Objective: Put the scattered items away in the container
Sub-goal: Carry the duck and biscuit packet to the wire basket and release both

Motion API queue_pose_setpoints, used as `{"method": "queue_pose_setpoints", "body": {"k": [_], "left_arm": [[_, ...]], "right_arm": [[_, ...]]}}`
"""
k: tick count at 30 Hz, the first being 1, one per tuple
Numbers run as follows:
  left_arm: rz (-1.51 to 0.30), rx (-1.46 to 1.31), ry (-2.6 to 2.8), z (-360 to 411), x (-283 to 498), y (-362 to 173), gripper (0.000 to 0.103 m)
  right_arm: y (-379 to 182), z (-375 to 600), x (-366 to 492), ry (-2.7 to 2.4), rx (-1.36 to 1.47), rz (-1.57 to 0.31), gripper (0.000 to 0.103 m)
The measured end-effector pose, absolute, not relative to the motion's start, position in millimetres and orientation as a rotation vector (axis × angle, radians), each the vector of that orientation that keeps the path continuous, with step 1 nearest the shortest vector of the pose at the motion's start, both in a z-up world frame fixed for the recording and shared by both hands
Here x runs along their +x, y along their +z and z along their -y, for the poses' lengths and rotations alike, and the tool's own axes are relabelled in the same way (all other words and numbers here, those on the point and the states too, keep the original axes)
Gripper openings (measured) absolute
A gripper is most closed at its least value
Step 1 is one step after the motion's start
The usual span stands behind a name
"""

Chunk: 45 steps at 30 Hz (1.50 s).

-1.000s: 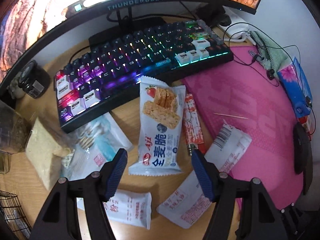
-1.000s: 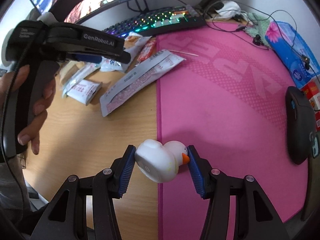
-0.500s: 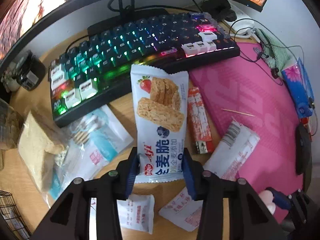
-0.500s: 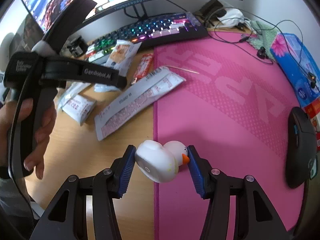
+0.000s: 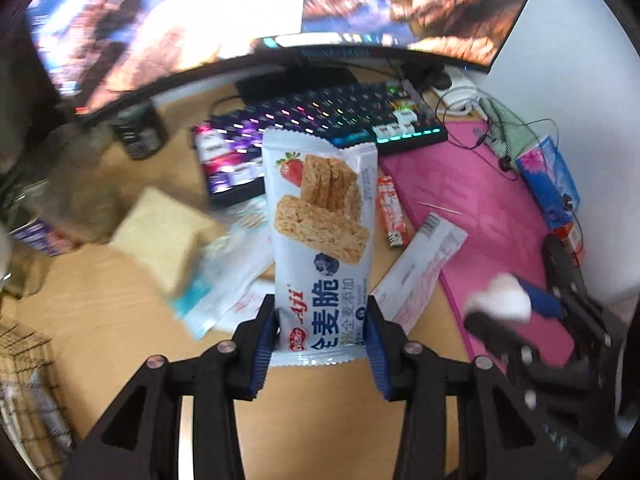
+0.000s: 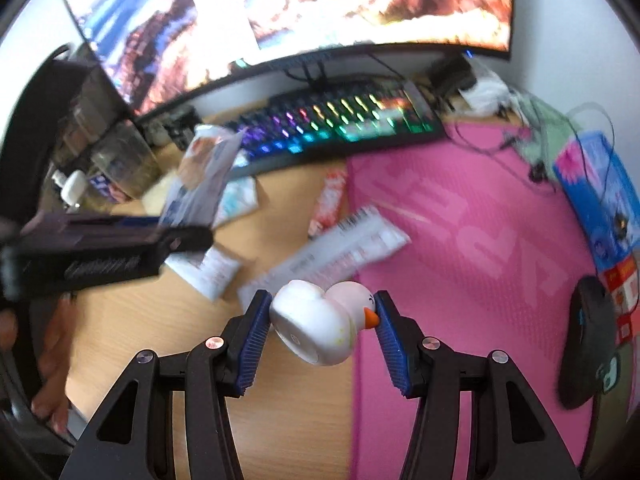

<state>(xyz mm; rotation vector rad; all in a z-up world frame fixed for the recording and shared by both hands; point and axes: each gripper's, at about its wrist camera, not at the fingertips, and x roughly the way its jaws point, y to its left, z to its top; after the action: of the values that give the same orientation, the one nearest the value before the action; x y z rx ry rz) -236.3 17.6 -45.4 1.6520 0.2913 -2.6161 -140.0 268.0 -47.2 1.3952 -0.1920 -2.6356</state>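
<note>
My left gripper (image 5: pixel 320 336) is shut on a white oat-bar snack packet (image 5: pixel 320 240) and holds it upright above the desk; the packet also shows in the right wrist view (image 6: pixel 204 176). My right gripper (image 6: pixel 318 330) is shut on a white toy duck (image 6: pixel 320 322) with an orange beak, held above the desk edge of the pink mat (image 6: pixel 480 248). The duck appears blurred in the left wrist view (image 5: pixel 500 300). A wire basket (image 5: pixel 24 392) sits at the far left. Loose packets (image 5: pixel 416 272) and a red sachet (image 5: pixel 390 210) lie on the desk.
An RGB keyboard (image 5: pixel 320 128) and curved monitor (image 5: pixel 240 12) stand at the back. A pale bagged block (image 5: pixel 164 232) lies left. A blue tissue pack (image 5: pixel 548 180) and a black mouse (image 6: pixel 588 340) are at the right, with cables (image 5: pixel 500 128) nearby.
My left gripper closed on the snack packet and lifted it off the desk. My right gripper rose with the duck still in it. Both views are now higher and motion-blurred.
</note>
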Motion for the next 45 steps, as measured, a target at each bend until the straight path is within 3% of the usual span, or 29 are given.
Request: {"method": "queue_pose_setpoints", "body": {"k": [19,35,45], "left_arm": [[-0.463,1.284,-2.46,99.6,-50.3,17.3,0.047],[-0.617,1.09,-2.18,188.6,98.4,17.8,0.047],[-0.689,1.061,-2.086,221.4,142.6,2.2,0.047]], "right_arm": [[23.4,-80.2,-113.7,-2.451,1.1,-0.073,0.053],[25.6,96.9,-63.5,-2.135,0.967,-0.251,0.053],[11.9,163.1,-41.7,-2.014,0.958,-0.312,0.053]]}}
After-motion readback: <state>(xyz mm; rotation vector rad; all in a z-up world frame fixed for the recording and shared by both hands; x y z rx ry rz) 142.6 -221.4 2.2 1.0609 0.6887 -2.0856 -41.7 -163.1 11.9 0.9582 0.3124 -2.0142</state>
